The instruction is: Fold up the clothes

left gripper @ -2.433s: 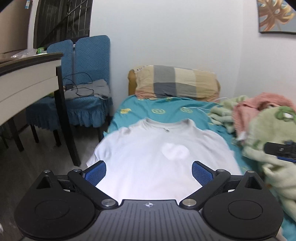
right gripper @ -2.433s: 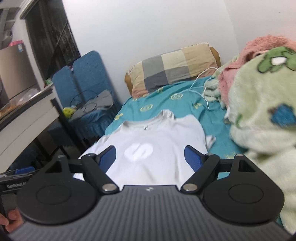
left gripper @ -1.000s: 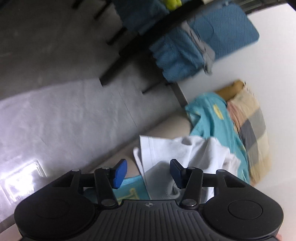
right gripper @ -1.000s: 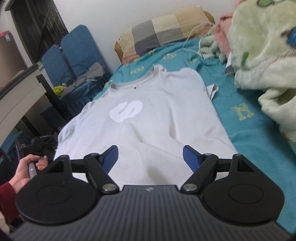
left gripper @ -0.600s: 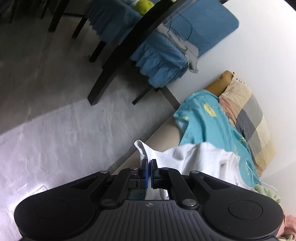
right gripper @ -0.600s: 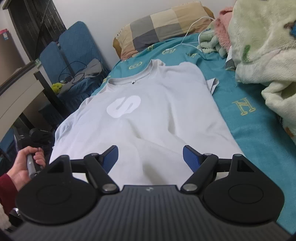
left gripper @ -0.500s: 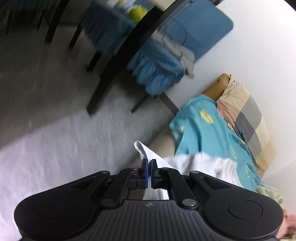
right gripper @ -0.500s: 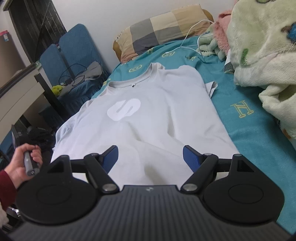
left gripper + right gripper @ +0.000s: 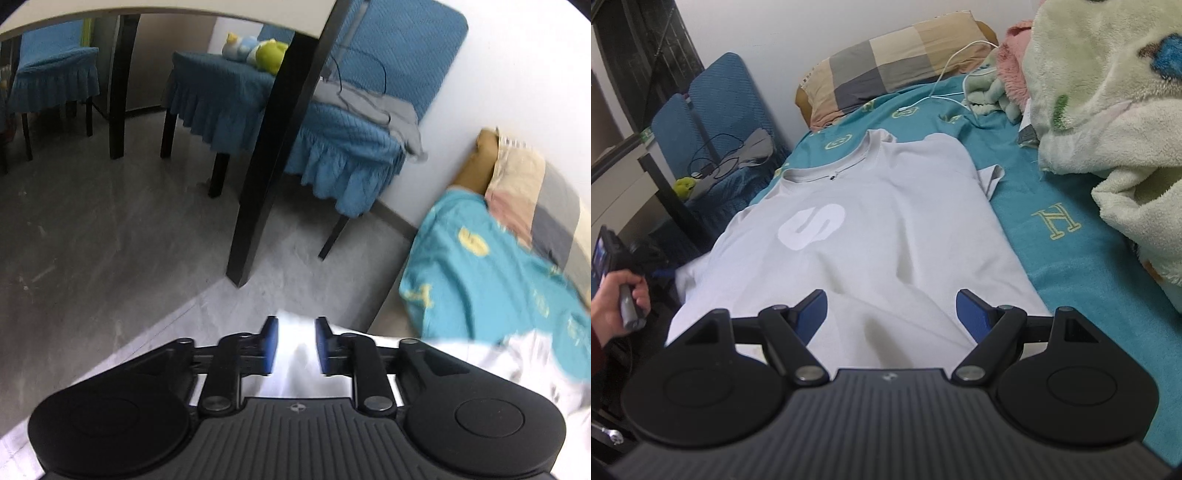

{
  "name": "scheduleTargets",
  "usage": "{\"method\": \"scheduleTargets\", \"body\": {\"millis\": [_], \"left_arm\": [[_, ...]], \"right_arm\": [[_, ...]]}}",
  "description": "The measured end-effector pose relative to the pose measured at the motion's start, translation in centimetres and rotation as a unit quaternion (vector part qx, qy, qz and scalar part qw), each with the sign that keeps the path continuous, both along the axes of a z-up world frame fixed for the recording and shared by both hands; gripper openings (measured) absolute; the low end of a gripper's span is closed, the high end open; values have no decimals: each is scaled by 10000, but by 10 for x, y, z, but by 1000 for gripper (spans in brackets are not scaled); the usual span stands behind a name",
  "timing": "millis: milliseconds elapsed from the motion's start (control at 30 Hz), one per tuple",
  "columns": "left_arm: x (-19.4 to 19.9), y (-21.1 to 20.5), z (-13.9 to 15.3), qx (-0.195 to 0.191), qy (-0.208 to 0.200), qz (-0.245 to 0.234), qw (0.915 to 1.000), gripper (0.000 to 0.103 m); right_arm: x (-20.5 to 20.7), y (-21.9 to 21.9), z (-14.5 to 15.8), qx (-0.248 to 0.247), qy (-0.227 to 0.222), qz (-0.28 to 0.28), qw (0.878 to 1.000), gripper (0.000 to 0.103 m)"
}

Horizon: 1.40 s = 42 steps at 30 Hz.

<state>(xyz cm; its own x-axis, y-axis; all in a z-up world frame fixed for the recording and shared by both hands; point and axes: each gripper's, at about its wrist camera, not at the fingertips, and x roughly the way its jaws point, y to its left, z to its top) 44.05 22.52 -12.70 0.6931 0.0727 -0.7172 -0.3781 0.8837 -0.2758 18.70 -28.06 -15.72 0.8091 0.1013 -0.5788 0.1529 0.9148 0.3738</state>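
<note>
T-shirt (image 9: 871,236) flat on bed (image 9: 1082,258), soft, limp | left gripper (image 9: 294,343) jaws slightly apart around sleeve cloth, 9 o'clock | right gripper (image 9: 891,314) jaws wide apart over hem; pinch edges.

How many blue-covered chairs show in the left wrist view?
3: the far-left chair beyond the table legs, the middle chair carrying plush toys, and the wall chair under a grey cloth. Others may be hidden.
</note>
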Motion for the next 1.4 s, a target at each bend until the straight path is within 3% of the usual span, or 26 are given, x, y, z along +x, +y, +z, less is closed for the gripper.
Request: {"method": "scheduleTargets", "body": {"millis": [67, 367, 533, 667, 800, 867, 1100, 1200, 1400], "left_arm": [[-16, -5, 4, -58, -30, -181, 9998, 48], [-156, -70, 71, 345, -455, -1237, 9907, 81], [-239, -134, 114, 725, -645, -1873, 9775, 85], [-293, -189, 133, 900, -634, -2294, 9671, 95], [-335, -225, 131, 669, -642, -2632, 9603, 99], [-348, -229, 117, 631, -736, -2676, 9586, 100], [-354, -234, 83, 1164, -937, -2777, 9490, 102], [-352, -235, 81, 1060, -1011, -2749, 9502, 103], [-353, -244, 75, 1071, -1010, -2930, 9447, 103]], "right_arm": [[1, -1, 0, -3, -19, -41, 10000, 80], [-14, -7, 22, -153, -465, -183, 9986, 80], [-31, -9, 37, -104, -660, -176, 9976, 78], [-50, -8, 53, -125, -872, -127, 9960, 78], [-79, -7, 64, -244, -927, -96, 9953, 78], [-94, -7, 67, -295, -927, -63, 9952, 78], [-96, -6, 73, -381, -1000, -88, 9942, 78], [-92, -5, 72, -449, -987, -92, 9941, 78], [-89, -3, 67, -376, -868, -32, 9955, 78]]}}
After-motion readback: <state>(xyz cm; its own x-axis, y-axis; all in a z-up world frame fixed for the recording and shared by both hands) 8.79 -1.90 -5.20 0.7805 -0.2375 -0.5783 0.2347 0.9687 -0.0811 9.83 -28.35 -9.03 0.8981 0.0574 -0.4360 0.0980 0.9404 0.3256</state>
